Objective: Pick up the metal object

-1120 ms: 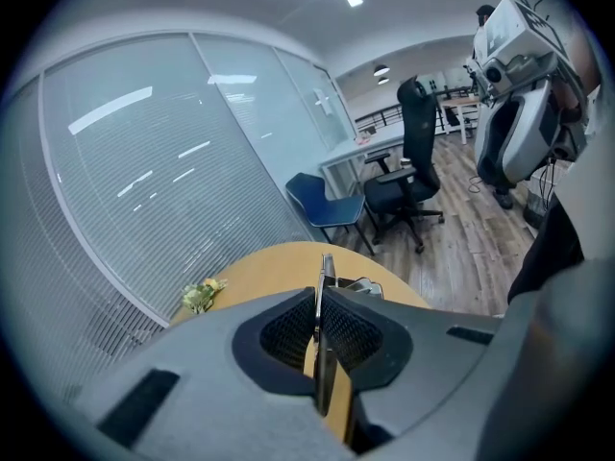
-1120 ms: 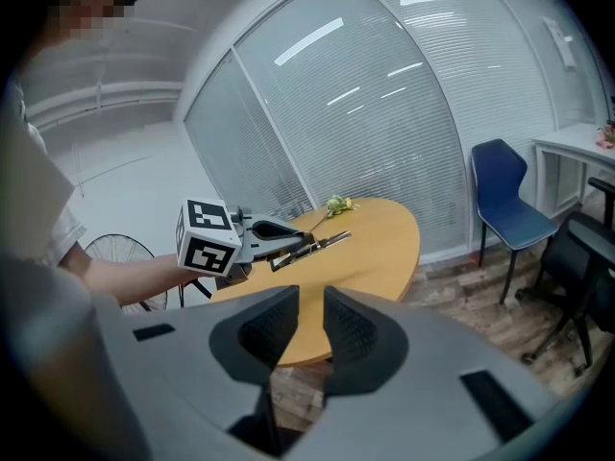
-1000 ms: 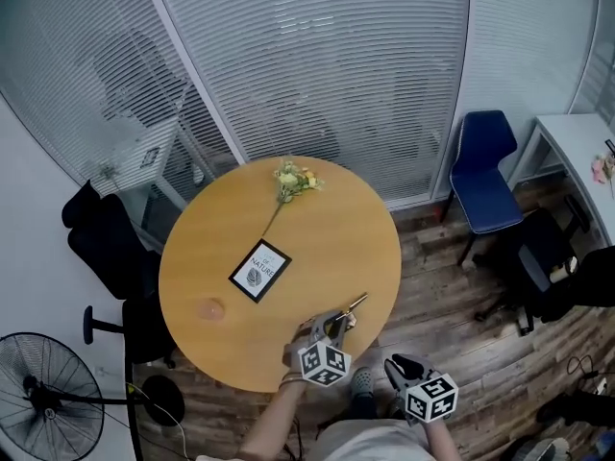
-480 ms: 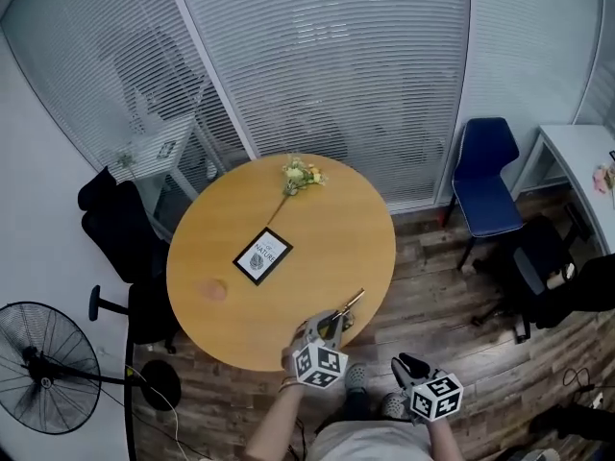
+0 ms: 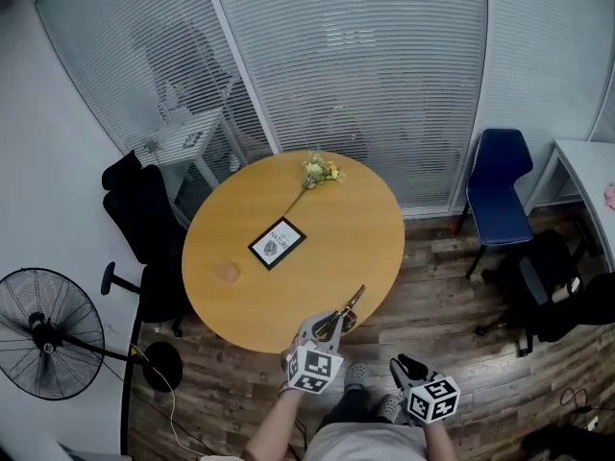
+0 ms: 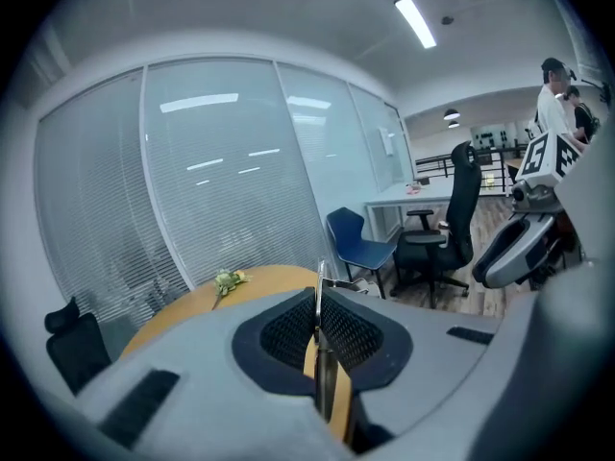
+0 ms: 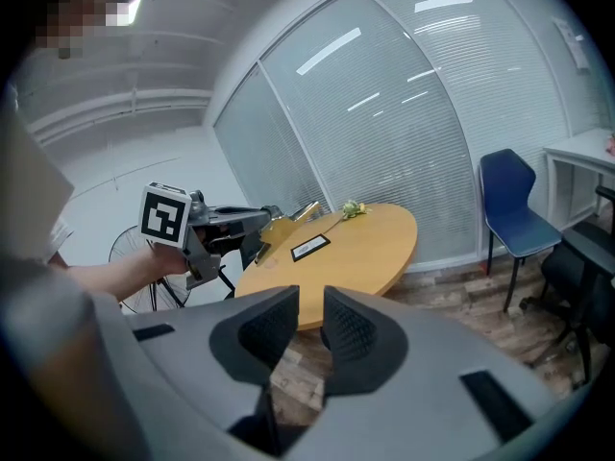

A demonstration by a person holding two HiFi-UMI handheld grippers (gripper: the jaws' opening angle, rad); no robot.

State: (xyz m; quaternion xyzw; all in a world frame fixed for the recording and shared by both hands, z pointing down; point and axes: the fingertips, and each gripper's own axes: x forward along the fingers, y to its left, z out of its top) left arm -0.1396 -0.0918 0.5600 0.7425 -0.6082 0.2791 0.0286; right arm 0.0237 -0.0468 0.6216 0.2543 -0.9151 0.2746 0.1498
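Floor fan [image 5: 43, 339]: far left. Round table [image 5: 240, 296]: framed card [image 5: 278, 243] at centre, flower sprig [image 5: 320, 171] at far edge. Left gripper [image 5: 333, 323]: jaws clamped on metal object [image 5: 354, 301], held in air at table's near edge. Right gripper [image 5: 408, 363]: jaws apart, nothing between, near right.

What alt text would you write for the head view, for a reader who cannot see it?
Seen from above, the left gripper is shut on a thin metal object at the near edge of a round wooden table. A card and a flower sprig lie on it; the right gripper is open and empty, off the table.
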